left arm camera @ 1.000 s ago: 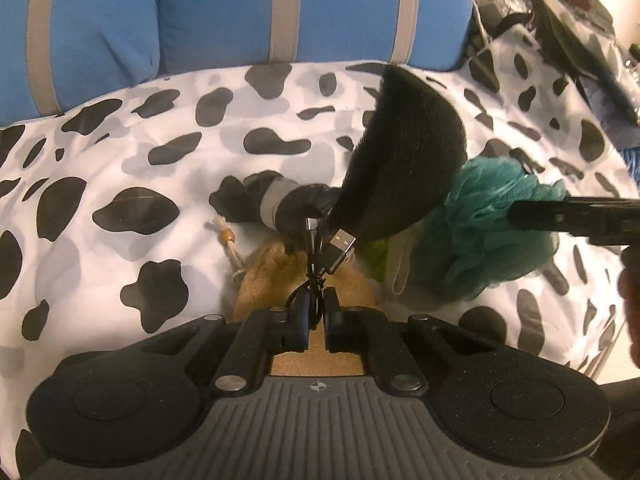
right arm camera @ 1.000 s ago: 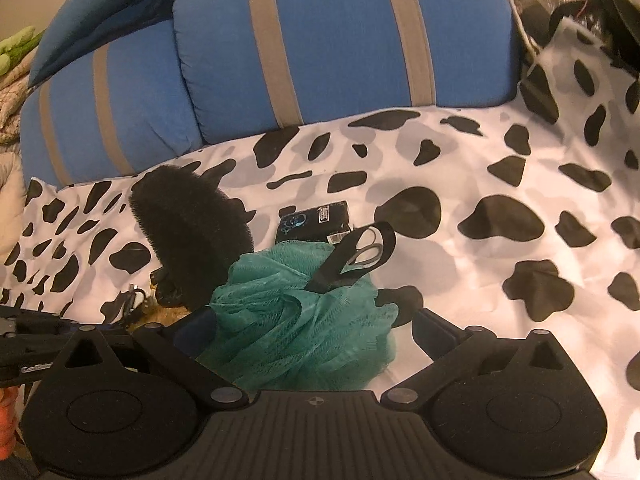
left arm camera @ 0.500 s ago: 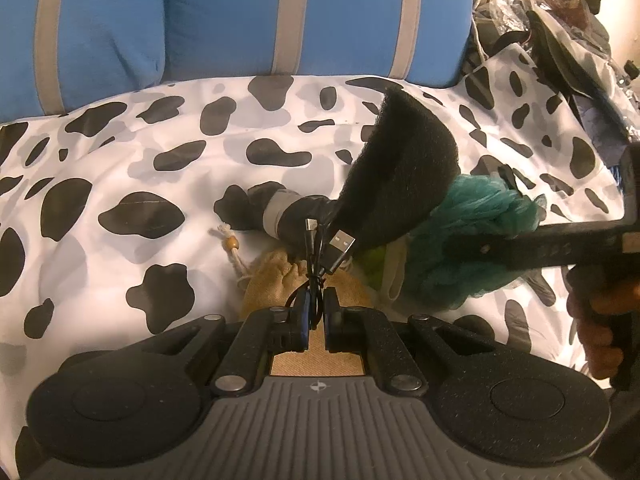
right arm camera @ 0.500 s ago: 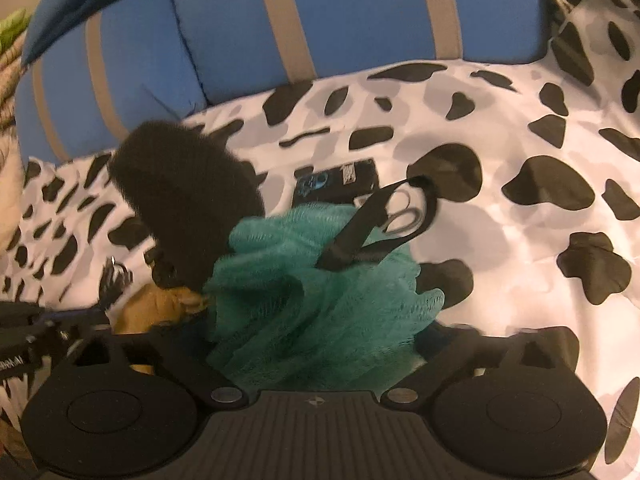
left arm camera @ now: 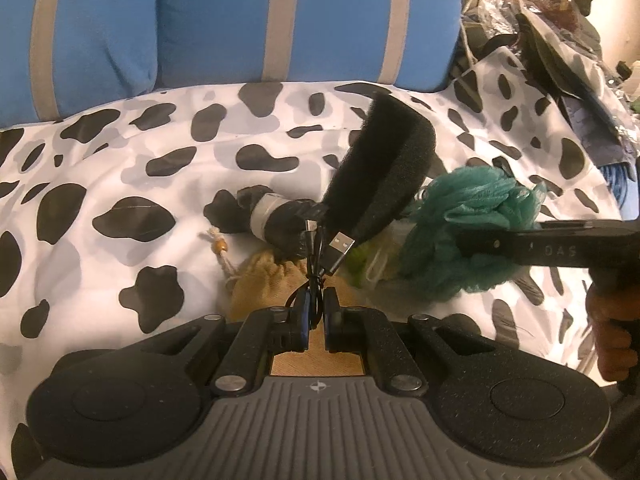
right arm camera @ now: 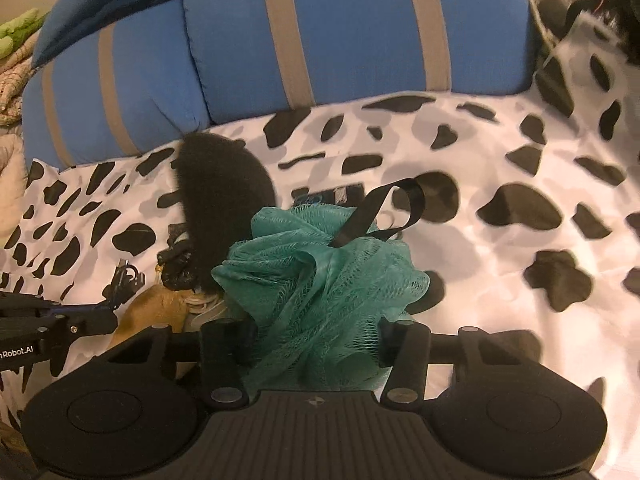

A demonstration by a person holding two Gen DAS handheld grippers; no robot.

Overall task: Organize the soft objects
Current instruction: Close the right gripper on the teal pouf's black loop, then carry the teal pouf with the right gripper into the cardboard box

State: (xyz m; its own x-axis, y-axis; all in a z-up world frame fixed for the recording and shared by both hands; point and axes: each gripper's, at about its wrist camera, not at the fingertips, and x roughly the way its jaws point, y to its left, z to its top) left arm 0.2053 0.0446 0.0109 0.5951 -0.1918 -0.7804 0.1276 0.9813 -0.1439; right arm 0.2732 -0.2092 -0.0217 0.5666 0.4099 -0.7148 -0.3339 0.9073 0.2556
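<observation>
Low in the right wrist view, the right gripper [right arm camera: 316, 344] had just been closing, its fingers pressed into the one teal mesh pouf [right arm camera: 320, 280] at centre frame. At bottom centre of the left wrist view, the left gripper [left arm camera: 316, 316] pinched a single black USB cable [left arm camera: 320, 256]. One tan drawstring pouch [left arm camera: 264, 280] lay beneath it, contents hidden. One black sponge [left arm camera: 384, 172] leaned above. Two blue cushions [right arm camera: 360, 28] lined the top edge.
</observation>
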